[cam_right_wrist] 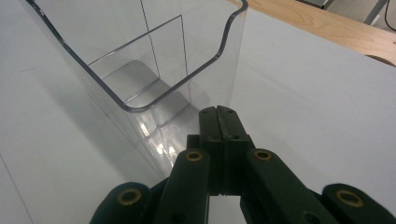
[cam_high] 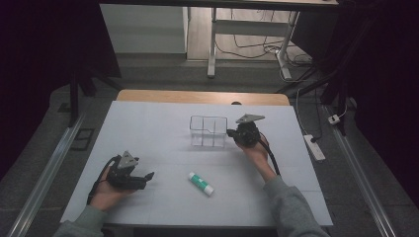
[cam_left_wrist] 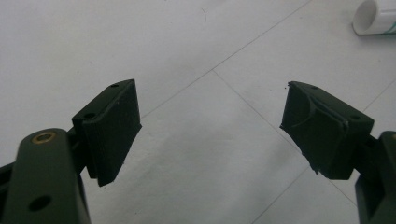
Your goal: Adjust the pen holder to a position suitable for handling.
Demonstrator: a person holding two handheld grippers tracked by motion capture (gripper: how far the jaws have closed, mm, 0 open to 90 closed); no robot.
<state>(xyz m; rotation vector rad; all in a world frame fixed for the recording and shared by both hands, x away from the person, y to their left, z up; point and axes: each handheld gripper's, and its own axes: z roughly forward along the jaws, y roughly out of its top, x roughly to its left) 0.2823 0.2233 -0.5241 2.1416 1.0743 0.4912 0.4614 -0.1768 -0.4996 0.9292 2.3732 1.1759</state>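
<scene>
The clear bin (cam_high: 208, 131) stands upright on the white board (cam_high: 163, 128), past its middle toward the far edge, and everything else sits around it. It is a see-through box with inner dividers and a dipped front rim, seen close in your right gripper view (cam_right_wrist: 140, 70).

Your right gripper (cam_high: 232, 132) is just beside the bin's right wall, at its lower corner. Its jaws are pressed flat together with nothing between them; in your right gripper view (cam_right_wrist: 219, 122) the tips sit against or right at the clear wall, though contact is hard to confirm. Your right hand (cam_high: 257, 150) holds it from the near side.

Nearer to you than the bin, a glue stick (cam_high: 201, 183) lies flat on the board, white with a green band; its white end shows at the upper right of your left gripper view (cam_left_wrist: 376, 16).

Well left of the bin and nearer you, your left gripper (cam_high: 148, 176) points toward the glue stick. Its jaws (cam_left_wrist: 210, 130) are spread wide over bare board, holding nothing.
</scene>
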